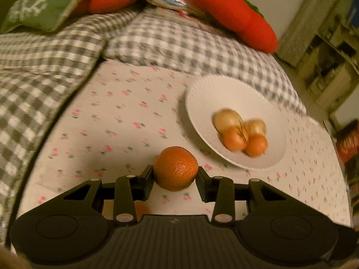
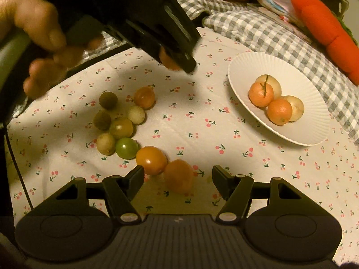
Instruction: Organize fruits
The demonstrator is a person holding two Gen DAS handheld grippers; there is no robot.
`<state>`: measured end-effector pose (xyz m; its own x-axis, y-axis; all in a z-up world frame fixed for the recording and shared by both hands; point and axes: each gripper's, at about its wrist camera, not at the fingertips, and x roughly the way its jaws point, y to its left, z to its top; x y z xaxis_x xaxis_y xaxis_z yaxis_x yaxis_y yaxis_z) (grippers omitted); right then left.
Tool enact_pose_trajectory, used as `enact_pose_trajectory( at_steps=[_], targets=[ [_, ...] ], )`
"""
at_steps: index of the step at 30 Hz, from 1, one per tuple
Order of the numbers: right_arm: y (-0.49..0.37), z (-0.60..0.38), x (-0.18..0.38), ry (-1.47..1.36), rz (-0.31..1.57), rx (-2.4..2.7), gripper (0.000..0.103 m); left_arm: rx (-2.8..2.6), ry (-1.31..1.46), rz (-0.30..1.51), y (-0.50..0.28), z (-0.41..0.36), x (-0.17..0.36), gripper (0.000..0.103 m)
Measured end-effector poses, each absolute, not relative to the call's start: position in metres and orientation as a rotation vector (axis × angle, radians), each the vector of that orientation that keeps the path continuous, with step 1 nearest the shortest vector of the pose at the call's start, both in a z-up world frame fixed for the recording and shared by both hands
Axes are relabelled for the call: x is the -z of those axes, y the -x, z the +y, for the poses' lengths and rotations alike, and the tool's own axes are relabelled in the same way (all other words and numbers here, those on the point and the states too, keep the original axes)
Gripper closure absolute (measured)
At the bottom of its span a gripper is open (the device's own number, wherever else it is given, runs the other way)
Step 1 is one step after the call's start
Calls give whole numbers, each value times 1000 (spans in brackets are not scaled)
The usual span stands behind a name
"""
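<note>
Left tongs point(image 1: 176, 174): clamped on a mandarin point(image 1: 176, 168), one pad on each flank at the widest part, so the round fruit sits centred and cannot roll out; carried clear of the cherry-print sheet point(image 1: 125, 116), apparently for the trip to the white plate point(image 1: 197, 103). Seen from the right wrist, same tongs point(image 2: 179, 65) hanging above the sheet, orange peel just showing under the black frame, the person's hand point(image 2: 38, 29) wrapped round the grip.

Right tongs point(image 2: 178, 173): parted, pressing on nothing, poised over an orange fruit point(image 2: 179, 176) at the near end of the loose cluster point(image 2: 121, 125), probably lined up as the next pick.

Further out: plate near the sheet's far right, already bearing two mandarins point(image 2: 261, 94) and two pale fruits point(image 2: 296, 107), huddled in the dished middle. Beyond, checked quilt point(image 1: 157, 38) and plush carrot point(image 1: 233, 13), well apart from the sorting.
</note>
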<state>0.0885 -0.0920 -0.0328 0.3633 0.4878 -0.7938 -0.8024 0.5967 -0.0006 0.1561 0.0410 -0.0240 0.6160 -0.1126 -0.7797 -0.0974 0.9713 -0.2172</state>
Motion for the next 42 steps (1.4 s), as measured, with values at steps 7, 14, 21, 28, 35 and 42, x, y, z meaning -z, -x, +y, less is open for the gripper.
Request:
enact_pose_trajectory(
  at_steps=[7,14,21,28,35,42],
  targets=[
    [-91,-91,42,446,875,-858,46,-52,314,888,-153,66,14,78],
    [-90,-83,55,472,873,-873,56,-30,316,897,-152,61,15,78],
    [-86,-77,53,494,794,-905,73,-9,297,905,-154,57,17,78],
    [-87,-81,41,456,769,-901,74,3,281,902,-153,54,17,78],
    [-92,-83,40,435,776,-868,74,16,233,907,-154,47,19,78],
    [-94,-85,34,401,767,-847,74,9,175,889,-153,41,17,78]
  ],
)
